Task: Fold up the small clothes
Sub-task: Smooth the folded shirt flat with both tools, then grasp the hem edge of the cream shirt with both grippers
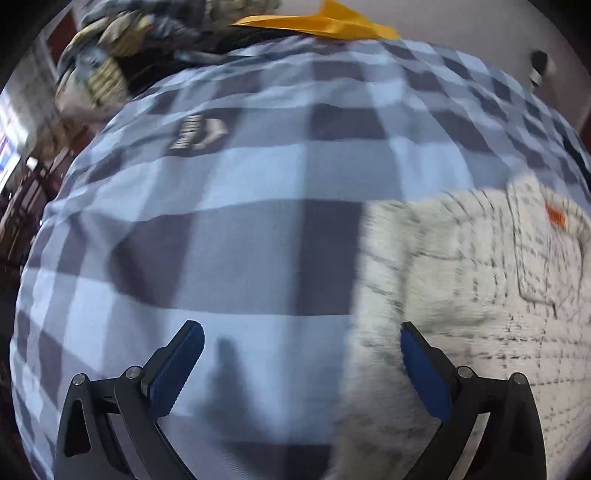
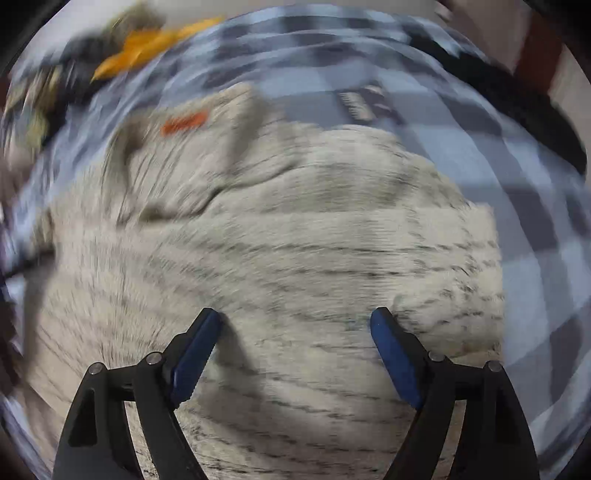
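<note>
A cream garment (image 1: 461, 277) with thin dark grid lines and a small orange tag (image 1: 555, 215) lies on a blue and grey checked cover (image 1: 240, 221). My left gripper (image 1: 303, 332) hangs open over the garment's left edge, one pad above the cover, the other above the cloth, nothing between them. In the right wrist view the same cream garment (image 2: 277, 258) fills the middle, rumpled near its orange tag (image 2: 183, 122). My right gripper (image 2: 297, 319) stands open just above the cloth, gripping nothing. Both views are motion-blurred.
A heap of other clothes (image 1: 110, 62) lies at the far left of the cover, with an orange-yellow piece (image 1: 332, 22) at the far edge. The heap and orange-yellow piece (image 2: 147, 48) also show in the right wrist view. A dark label patch (image 1: 199, 133) is printed on the cover.
</note>
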The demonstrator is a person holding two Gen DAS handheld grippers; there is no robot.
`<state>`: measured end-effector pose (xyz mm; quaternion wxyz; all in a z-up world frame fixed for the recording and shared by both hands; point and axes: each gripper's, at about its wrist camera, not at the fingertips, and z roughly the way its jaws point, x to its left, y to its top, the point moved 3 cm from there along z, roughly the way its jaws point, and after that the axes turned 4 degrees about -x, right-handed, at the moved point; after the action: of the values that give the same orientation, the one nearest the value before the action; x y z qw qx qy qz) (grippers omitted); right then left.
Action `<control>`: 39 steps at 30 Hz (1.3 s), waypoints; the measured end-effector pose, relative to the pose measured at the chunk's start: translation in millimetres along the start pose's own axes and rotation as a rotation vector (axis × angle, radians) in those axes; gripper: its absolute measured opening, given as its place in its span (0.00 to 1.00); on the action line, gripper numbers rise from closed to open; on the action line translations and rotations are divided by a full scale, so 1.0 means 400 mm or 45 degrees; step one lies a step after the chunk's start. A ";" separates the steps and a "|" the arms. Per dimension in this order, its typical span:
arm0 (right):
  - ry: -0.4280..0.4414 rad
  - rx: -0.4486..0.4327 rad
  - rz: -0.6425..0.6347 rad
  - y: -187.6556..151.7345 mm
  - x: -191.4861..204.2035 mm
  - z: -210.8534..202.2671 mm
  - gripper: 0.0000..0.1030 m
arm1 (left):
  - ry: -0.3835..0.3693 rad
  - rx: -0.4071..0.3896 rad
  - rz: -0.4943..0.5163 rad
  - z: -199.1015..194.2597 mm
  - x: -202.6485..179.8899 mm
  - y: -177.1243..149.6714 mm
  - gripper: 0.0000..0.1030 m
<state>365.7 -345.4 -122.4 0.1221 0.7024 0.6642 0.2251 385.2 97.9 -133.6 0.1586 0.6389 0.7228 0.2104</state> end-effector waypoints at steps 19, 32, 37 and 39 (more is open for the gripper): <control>0.256 0.097 0.107 -0.211 -0.061 -0.416 0.77 | -0.087 0.220 0.226 -0.499 0.178 -0.455 1.00; 0.112 0.356 0.246 -0.457 -0.233 -0.575 0.77 | -0.146 0.599 -0.089 -0.457 0.260 -0.792 1.00; 0.092 0.338 0.225 -0.496 -0.215 -0.587 0.77 | -0.199 0.645 -0.060 -0.434 0.240 -0.807 0.59; 0.045 0.341 0.190 -0.504 -0.202 -0.581 0.77 | -0.196 0.668 -0.041 -0.424 0.225 -0.812 0.41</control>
<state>76.4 -437.2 -27.7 -0.0016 0.7558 0.6361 0.1552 10.4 138.9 -148.7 0.0455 0.6607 0.7484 -0.0355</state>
